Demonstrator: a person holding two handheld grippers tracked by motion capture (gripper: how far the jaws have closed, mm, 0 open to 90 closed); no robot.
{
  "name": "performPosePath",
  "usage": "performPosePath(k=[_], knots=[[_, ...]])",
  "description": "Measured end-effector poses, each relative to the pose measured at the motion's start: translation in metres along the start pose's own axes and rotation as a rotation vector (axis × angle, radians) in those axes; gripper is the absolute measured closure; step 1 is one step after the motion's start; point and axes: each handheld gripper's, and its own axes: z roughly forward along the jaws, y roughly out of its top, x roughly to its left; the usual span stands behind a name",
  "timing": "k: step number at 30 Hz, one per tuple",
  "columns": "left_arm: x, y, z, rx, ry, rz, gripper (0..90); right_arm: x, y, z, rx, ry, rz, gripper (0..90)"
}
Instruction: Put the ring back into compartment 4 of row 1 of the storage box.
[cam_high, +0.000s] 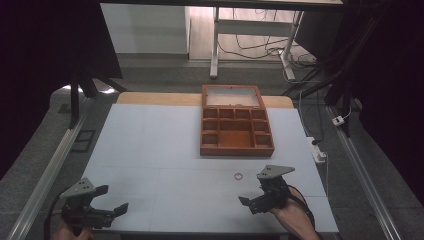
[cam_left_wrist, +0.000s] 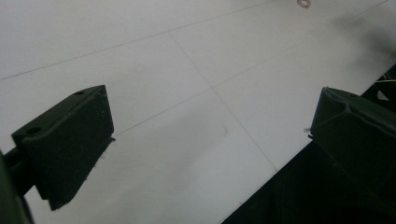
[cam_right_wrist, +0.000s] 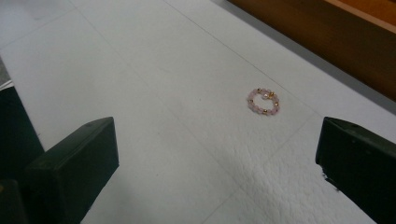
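A small ring of pink and gold beads (cam_high: 238, 175) lies flat on the white table sheet (cam_high: 160, 150), just in front of an open wooden compartment box (cam_high: 236, 131). In the right gripper view the bead ring (cam_right_wrist: 264, 101) lies ahead of the jaws, a little right of centre. My right gripper (cam_high: 251, 196) hovers near the front edge, short of the ring, open and empty. At the front left corner my left gripper (cam_high: 113, 199) is open too, with nothing between its jaws. The left gripper view shows the bead ring (cam_left_wrist: 303, 3) far off at the top.
The box's lid (cam_high: 232, 95) stands open at the back. Its near wall (cam_right_wrist: 327, 42) crosses the top right of the right gripper view. The table's front edge (cam_left_wrist: 261, 186) runs close under the left gripper (cam_left_wrist: 210, 126). A white power strip (cam_high: 316, 147) lies off the table's right side.
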Motion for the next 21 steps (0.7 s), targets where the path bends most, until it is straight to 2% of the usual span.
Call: performPosePath(k=[5, 7, 10, 13, 17, 18, 21], knots=[[0.001, 0.0, -0.001, 0.0, -0.002, -0.007, 0.0, -0.003, 0.004, 0.013, 0.025, 0.032, 0.001, 0.0], [0.002, 0.0, -0.001, -0.006, -0.006, -0.01, 0.0, -0.006, 0.006, 0.02, 0.047, 0.012, -0.013, 0.0], [0.002, -0.001, -0.002, -0.009, -0.008, -0.018, 0.0, -0.011, 0.008, 0.028, 0.07, -0.011, -0.008, 0.0], [0.003, -0.001, -0.002, -0.011, -0.013, -0.022, 0.0, -0.018, 0.01, 0.035, 0.086, -0.028, 0.024, 0.0], [0.001, -0.001, 0.0, 0.005, -0.005, -0.007, 0.0, -0.026, 0.013, 0.041, 0.103, -0.051, 0.033, 0.0], [0.001, -0.001, 0.0, 0.006, -0.005, -0.005, 0.0, -0.032, 0.015, 0.046, 0.109, -0.059, 0.053, 0.0], [0.001, -0.001, 0.0, 0.006, -0.005, -0.007, 0.0, -0.036, 0.016, 0.05, 0.12, -0.071, 0.063, 0.0]])
